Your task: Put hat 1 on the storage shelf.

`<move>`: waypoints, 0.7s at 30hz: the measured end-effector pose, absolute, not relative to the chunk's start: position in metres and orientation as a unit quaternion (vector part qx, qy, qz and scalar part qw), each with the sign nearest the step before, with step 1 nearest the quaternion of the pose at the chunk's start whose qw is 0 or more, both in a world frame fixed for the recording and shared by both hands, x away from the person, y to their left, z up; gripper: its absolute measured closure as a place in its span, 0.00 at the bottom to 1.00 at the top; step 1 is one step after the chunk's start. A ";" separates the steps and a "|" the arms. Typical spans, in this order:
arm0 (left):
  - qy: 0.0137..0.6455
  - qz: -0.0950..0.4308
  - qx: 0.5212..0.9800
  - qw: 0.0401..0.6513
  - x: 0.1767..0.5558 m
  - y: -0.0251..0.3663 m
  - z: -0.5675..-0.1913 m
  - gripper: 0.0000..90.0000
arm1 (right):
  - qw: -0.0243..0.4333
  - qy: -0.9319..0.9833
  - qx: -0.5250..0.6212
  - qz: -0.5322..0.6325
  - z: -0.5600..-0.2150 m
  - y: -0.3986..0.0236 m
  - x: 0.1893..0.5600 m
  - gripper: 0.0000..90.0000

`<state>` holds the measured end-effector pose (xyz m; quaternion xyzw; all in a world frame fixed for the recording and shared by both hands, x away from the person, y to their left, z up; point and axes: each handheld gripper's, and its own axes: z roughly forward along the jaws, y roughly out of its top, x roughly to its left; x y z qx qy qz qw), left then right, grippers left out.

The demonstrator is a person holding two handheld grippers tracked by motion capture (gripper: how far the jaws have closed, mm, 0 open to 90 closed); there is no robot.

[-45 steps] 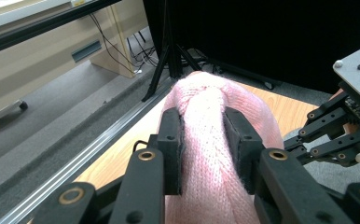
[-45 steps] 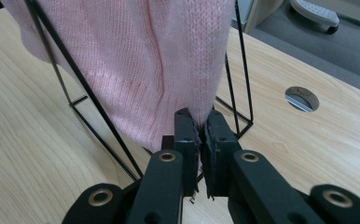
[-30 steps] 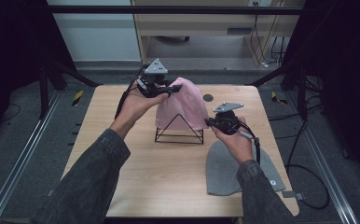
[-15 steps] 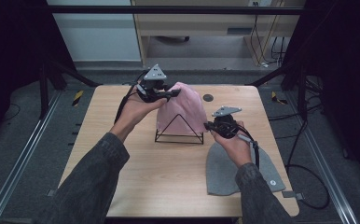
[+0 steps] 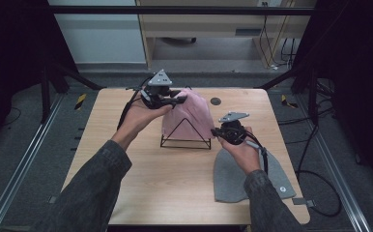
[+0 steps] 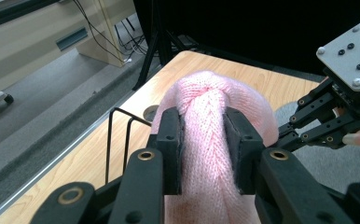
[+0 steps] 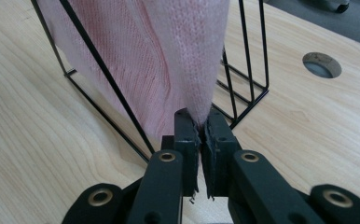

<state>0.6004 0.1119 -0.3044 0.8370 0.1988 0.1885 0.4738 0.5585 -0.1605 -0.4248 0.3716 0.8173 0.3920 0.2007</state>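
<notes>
Fingers: left gripper [image 6: 205, 154] pinching pink knit hat's [image 5: 194, 113] crown, right gripper [image 7: 200, 140] clamping its hem | risk: knit snagging, tipping wire stand [image 5: 184, 140] near table's [image 5: 126, 169] far edge.

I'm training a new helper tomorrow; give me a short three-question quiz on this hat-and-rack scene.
1. True or false: the left tool grips the knitted top of the pink hat.
2. What does the right tool pinch?
A. the grey hat
B. the pink hat's lower edge
C. a wire of the rack
3. Which piece of clothing lies flat on the table, near the person's right arm?

Key:
1. True.
2. B; the pink hat hangs over the black wire rack.
3. The grey hat.
</notes>
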 end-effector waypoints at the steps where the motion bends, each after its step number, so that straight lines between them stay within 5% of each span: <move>1: 0.200 0.188 0.840 0.469 0.600 0.112 -0.306 0.78 | 0.199 0.819 0.372 0.390 -0.427 -0.160 0.558 0.95; 21: 0.200 0.161 0.842 0.475 0.589 0.112 -0.308 0.81 | 0.196 0.822 0.369 0.387 -0.431 -0.161 0.553 0.95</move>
